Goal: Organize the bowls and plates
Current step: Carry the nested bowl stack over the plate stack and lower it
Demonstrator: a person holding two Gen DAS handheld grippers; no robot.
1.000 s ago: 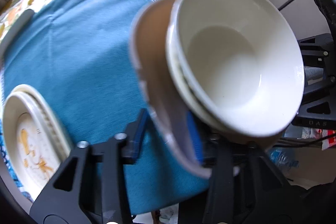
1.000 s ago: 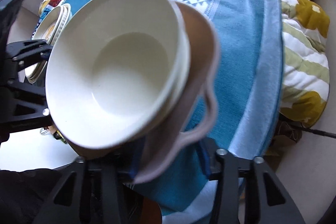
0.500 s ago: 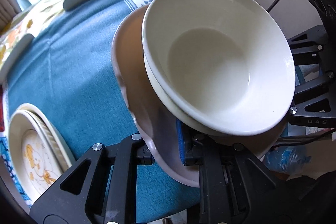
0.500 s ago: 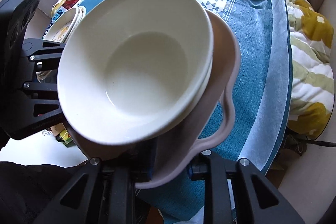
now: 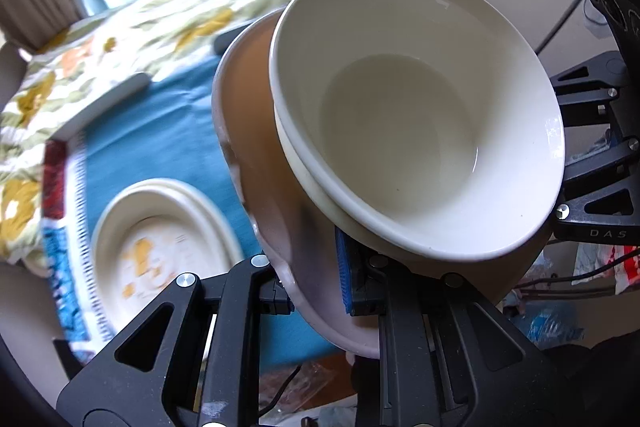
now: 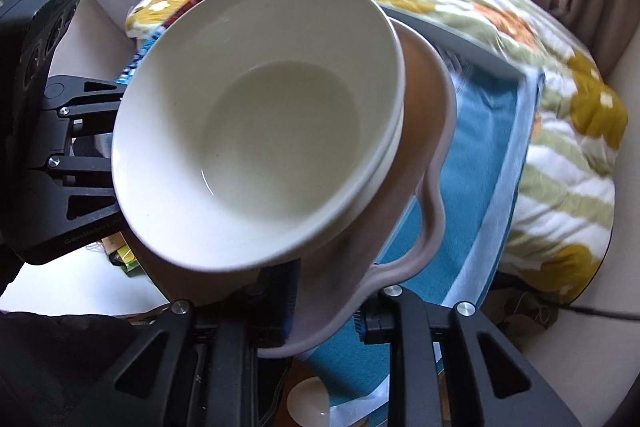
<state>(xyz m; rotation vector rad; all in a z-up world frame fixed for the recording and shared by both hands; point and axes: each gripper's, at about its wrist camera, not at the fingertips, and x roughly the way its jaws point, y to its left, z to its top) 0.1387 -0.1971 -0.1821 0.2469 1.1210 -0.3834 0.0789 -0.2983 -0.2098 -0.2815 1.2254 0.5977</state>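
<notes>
The left gripper (image 5: pixel 316 283) and right gripper (image 6: pixel 324 311) each pinch the pink dish (image 5: pixel 256 131) by opposite rims. 2 white bowls (image 5: pixel 416 131) sit nested in it above the blue cloth (image 5: pixel 168 139), with plates (image 5: pixel 160 247) at near left.

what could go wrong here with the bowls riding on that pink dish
The white bowls sit loose and tilted in the pink dish, so a further tilt could slide them out. The left gripper and right gripper pinch only the dish's thin wavy rim; uneven motion might twist it free. The plates lie below, so a drop could hit them.
</notes>
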